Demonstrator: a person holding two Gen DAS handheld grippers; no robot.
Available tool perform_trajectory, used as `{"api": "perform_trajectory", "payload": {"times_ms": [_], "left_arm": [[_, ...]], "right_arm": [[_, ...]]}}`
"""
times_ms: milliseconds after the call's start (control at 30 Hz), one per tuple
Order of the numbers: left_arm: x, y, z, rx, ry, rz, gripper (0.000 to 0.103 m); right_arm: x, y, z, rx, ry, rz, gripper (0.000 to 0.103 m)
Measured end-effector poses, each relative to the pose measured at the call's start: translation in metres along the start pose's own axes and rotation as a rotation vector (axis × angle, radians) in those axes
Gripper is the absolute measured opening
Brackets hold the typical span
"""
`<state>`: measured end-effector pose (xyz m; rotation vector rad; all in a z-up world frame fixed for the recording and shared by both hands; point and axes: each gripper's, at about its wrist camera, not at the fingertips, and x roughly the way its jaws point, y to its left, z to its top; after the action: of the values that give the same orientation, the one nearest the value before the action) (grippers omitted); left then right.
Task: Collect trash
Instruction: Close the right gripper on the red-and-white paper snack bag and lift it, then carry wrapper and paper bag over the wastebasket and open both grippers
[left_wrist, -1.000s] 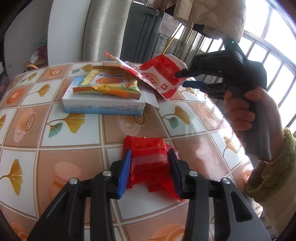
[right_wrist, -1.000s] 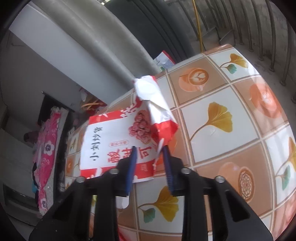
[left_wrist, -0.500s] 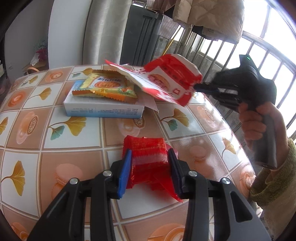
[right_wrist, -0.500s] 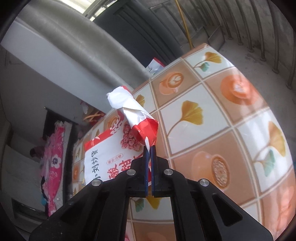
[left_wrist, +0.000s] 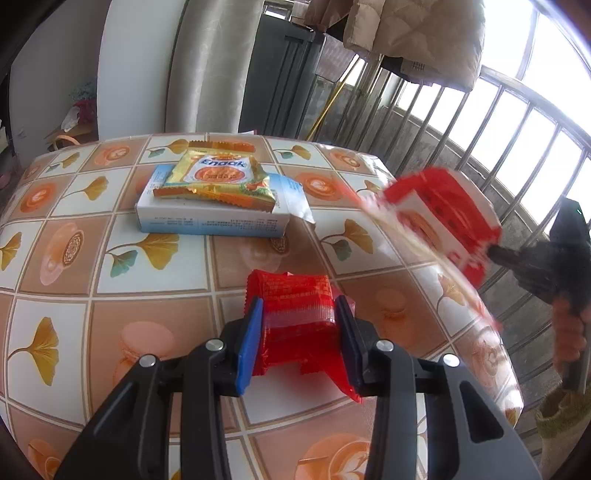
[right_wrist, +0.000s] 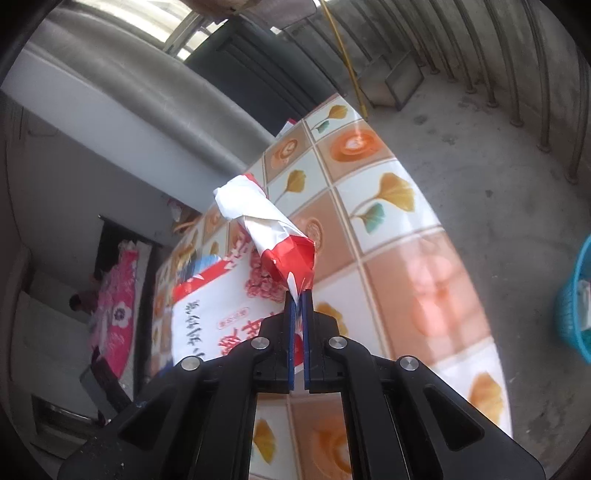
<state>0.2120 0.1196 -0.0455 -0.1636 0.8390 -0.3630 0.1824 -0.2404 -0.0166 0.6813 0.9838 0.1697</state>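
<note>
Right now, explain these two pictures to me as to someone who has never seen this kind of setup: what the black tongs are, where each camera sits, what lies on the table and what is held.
There is no robot: a person holds a trigger-operated two-finger tong in each hand, and each tong carries a wide-angle camera looking along its fingers.

The left camera shows the left gripper shut on a small red wrapper over the tiled table. Farther back a yellow snack packet lies on a white and blue box. At the right edge the person's hand holds the other tong.

The right camera shows the right gripper pinching a corner of a large red and white snack bag, lifted and blurred. A blue basket stands on the floor beyond the table.
</note>
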Motion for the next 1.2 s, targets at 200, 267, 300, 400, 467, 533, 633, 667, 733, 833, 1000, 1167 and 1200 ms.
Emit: {"api": "perform_trajectory", "payload": {"times_ms": [200, 267, 300, 400, 467, 533, 633, 667, 733, 833, 1000, 1167, 1200], "left_arm": [[0.006, -0.004, -0.003, 0.007, 0.019, 0.006, 0.038], [0.007, -0.004, -0.003, 0.009, 0.020, 0.009, 0.038], [0.007, -0.006, -0.003, 0.009, 0.020, 0.011, 0.038], [0.006, -0.005, -0.003, 0.007, 0.019, 0.016, 0.038], [0.005, -0.004, -0.003, 0.005, 0.019, 0.018, 0.038], [0.005, -0.004, -0.003, 0.001, 0.020, 0.022, 0.038], [0.003, -0.002, -0.003, -0.004, 0.018, 0.025, 0.038], [0.001, -0.002, -0.003, -0.005, 0.016, 0.027, 0.038], [0.000, -0.001, -0.003, -0.007, 0.013, 0.029, 0.038], [-0.004, -0.001, -0.002, -0.011, 0.006, 0.030, 0.038], [-0.010, 0.000, 0.002, -0.016, -0.007, 0.023, 0.038], [-0.017, -0.004, 0.005, -0.006, -0.024, 0.015, 0.038], [-0.019, -0.006, 0.005, -0.005, -0.028, 0.011, 0.038]], "right_arm": [[0.011, -0.004, -0.011, -0.014, -0.007, -0.019, 0.032], [0.017, -0.004, -0.012, -0.019, -0.002, -0.027, 0.033], [0.024, -0.002, -0.013, -0.028, 0.000, -0.038, 0.034], [0.030, 0.002, -0.020, -0.044, 0.002, -0.051, 0.035], [0.031, 0.004, -0.024, -0.055, -0.007, -0.069, 0.035], [0.034, 0.005, -0.026, -0.055, -0.015, -0.085, 0.032], [0.034, 0.001, -0.028, -0.029, -0.013, -0.071, 0.011], [0.034, 0.000, -0.028, -0.022, -0.009, -0.068, 0.009], [0.033, -0.001, -0.028, -0.014, -0.012, -0.069, 0.005], [0.029, -0.002, -0.029, -0.004, -0.017, -0.060, 0.002], [0.018, -0.003, -0.029, 0.012, -0.032, -0.010, 0.001], [0.006, -0.002, -0.031, 0.027, -0.052, 0.019, 0.001], [0.003, -0.003, -0.032, 0.030, -0.057, 0.024, 0.001]]}}
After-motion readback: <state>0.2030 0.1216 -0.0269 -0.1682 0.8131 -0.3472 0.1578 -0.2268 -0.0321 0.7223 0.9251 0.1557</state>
